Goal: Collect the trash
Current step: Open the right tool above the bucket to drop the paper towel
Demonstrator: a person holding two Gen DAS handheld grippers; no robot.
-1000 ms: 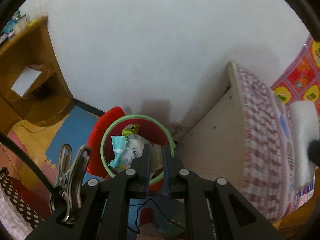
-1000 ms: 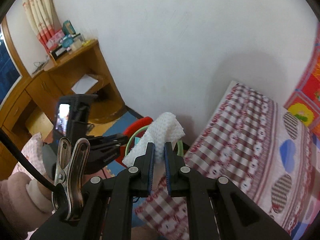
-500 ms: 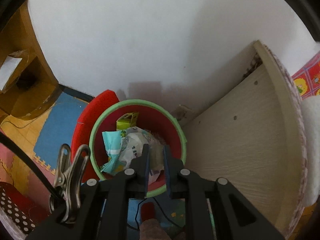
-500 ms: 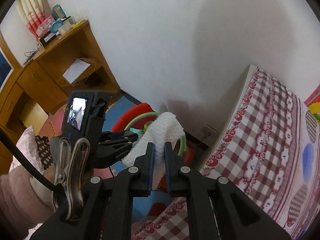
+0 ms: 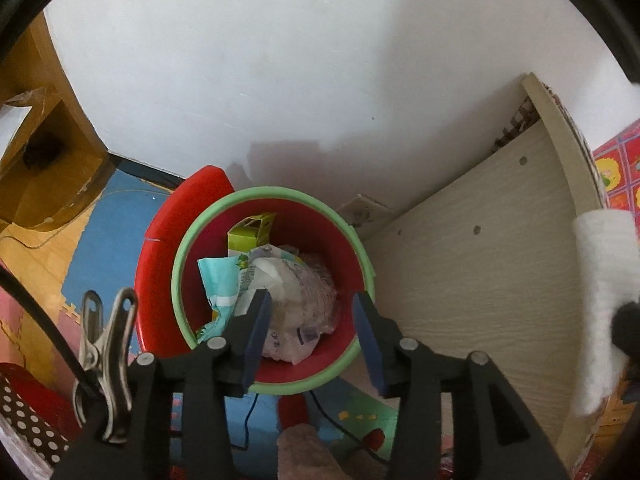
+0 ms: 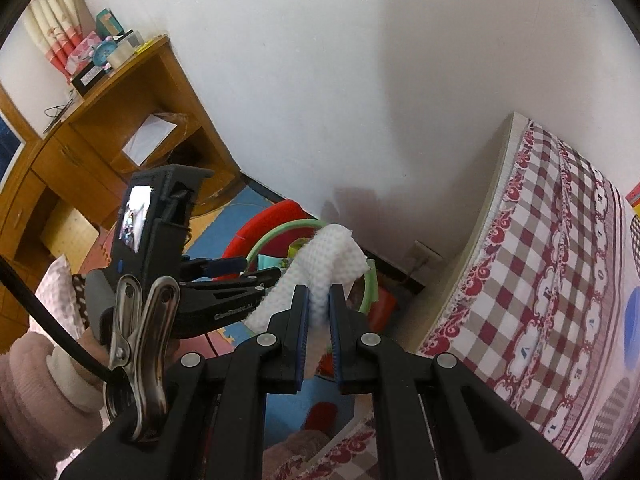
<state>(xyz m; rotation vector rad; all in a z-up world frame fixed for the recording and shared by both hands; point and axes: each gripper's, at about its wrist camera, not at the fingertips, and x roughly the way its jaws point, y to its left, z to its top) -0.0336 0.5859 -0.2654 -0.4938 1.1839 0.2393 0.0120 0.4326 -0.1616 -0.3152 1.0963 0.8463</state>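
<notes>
A red trash bin with a green rim point(image 5: 362, 256) stands on the floor by the wall, holding a green carton point(image 5: 250, 232), teal and white wrappers point(image 5: 224, 284) and crumpled plastic. Directly over it my left gripper point(image 5: 310, 304) points down, its jaws opening with nothing between the pads. My right gripper point(image 6: 318, 292) is shut on a white textured paper towel point(image 6: 324, 256), held above and to the right of the bin point(image 6: 372, 284). The towel point(image 5: 600, 280) also shows at the right edge of the left wrist view. The left gripper point(image 6: 256, 270) reaches over the bin from the left.
A bed with a red checked sheet point(image 6: 560, 280) and a pale wooden side panel point(image 5: 480, 264) stands right beside the bin. A wooden desk point(image 6: 100, 140) is at the left. A wall socket point(image 5: 366, 210) sits behind the bin. Coloured foam mats point(image 5: 108, 232) cover the floor. A pink sleeve point(image 6: 36, 392) is lower left.
The left gripper has dropped closer to the bin and its jaws, together before, now stand apart. The right gripper has come down toward the bin, still gripping the towel.
</notes>
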